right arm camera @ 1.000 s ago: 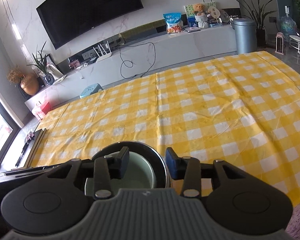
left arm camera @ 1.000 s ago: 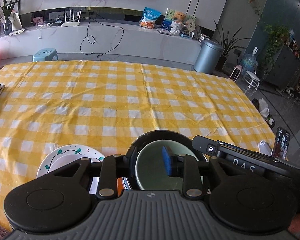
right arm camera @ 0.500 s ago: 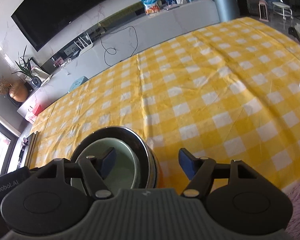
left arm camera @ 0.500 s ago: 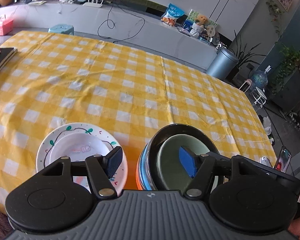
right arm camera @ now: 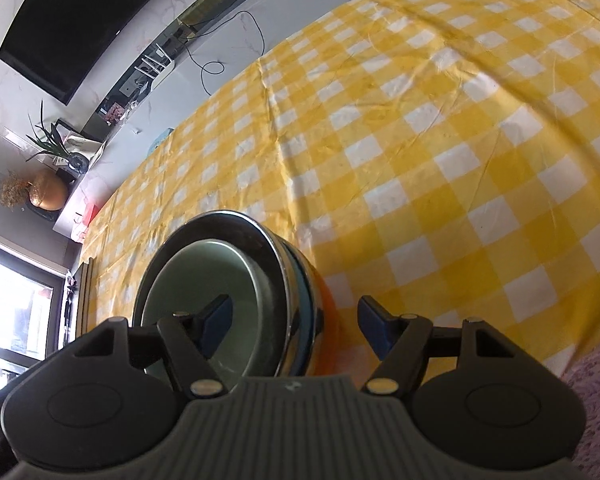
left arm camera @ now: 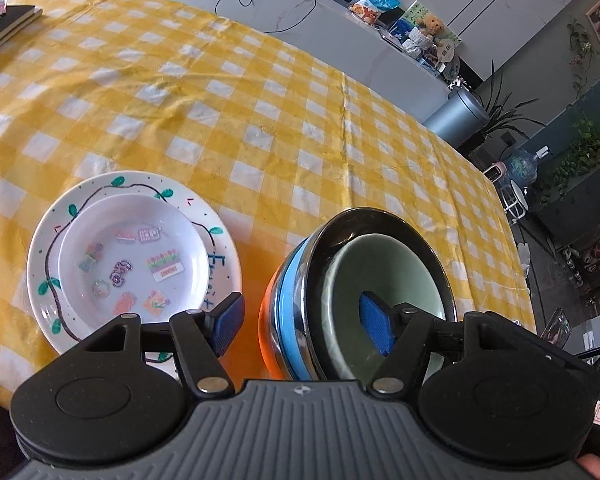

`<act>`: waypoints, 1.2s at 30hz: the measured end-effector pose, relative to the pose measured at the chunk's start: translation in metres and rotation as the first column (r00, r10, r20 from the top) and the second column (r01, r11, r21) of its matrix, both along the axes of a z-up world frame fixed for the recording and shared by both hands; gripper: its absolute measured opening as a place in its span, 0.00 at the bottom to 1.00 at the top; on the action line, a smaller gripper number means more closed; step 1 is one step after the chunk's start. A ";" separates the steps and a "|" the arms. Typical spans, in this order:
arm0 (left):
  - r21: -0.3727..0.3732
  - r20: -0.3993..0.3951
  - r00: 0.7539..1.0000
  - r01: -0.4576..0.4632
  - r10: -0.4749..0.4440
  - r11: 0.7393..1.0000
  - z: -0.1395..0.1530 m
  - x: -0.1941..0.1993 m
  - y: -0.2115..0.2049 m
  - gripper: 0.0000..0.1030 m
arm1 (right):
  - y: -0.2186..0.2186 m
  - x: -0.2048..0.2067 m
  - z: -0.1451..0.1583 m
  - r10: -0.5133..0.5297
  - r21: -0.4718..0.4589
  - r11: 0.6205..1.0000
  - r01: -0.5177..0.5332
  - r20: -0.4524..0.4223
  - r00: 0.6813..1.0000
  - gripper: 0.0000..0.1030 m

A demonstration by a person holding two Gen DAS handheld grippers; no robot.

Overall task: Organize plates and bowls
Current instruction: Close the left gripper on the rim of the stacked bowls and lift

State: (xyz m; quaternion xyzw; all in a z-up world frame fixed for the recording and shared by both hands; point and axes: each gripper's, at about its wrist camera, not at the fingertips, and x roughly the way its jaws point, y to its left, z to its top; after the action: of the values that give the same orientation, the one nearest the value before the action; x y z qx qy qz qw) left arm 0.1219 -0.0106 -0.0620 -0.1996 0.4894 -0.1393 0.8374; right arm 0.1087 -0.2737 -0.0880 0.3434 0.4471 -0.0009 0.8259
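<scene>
Closest to the lens, the left gripper [left arm camera: 300, 324] stands with its jaws wide apart, straddling the left wall of the bowl stack [left arm camera: 360, 292]: one blue pad inside the pale green bowl [left arm camera: 384, 276], the other outside over the cloth, neither pressing on anything. The right gripper [right arm camera: 294, 326] mirrors it on the stack's right wall, jaws spread, one pad inside the green bowl, one outside, nothing clamped.

Just ahead, that stack sits on the yellow checked tablecloth [left arm camera: 260, 112] near the front edge: green bowl nested in a dark steel-rimmed bowl [left arm camera: 428, 240], blue and orange bands beneath. Beside it to the left, apart by a strip of cloth, a small white dish with stickers [left arm camera: 128, 264] rests inside the vine-painted plate [left arm camera: 140, 196].

So bowls with bowls, plates with plates, and both grippers let go. It looks close to finished; at most a tidy-up or withdrawal remains.

Further out, the cloth runs bare, with a dark notebook [left arm camera: 4, 28] at its far left corner.
</scene>
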 end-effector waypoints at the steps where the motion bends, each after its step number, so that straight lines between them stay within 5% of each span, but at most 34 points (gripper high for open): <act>1: -0.007 -0.007 1.000 -0.003 0.003 1.000 -0.002 0.001 0.000 0.74 | -0.001 0.000 -0.001 -0.001 0.008 1.000 0.001 -0.001 1.000 0.66; 9: -0.052 -0.057 0.998 -0.011 0.008 0.999 -0.011 0.004 0.001 0.69 | -0.007 0.003 -0.012 -0.013 0.096 0.995 0.017 -0.042 0.999 0.63; 11: -0.050 -0.065 0.998 -0.008 0.005 0.999 -0.013 0.005 0.000 0.65 | -0.007 0.003 -0.014 -0.018 0.109 0.994 0.024 -0.053 0.998 0.56; 20: -0.027 -0.085 0.996 -0.004 0.002 1.000 -0.016 0.006 -0.004 0.49 | -0.005 0.003 -0.015 -0.013 0.089 0.996 0.020 -0.073 0.997 0.46; 36: 0.011 -0.073 0.997 0.024 -0.023 1.000 -0.013 0.006 -0.009 0.49 | -0.003 0.006 -0.013 0.001 0.045 0.999 0.002 -0.072 0.997 0.40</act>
State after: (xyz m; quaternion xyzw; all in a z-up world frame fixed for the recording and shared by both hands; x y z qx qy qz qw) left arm 0.1280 -0.0197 -0.0753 -0.1936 0.5230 -0.1388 0.8184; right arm 0.1150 -0.2766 -0.1009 0.3618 0.4762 -0.0033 0.8014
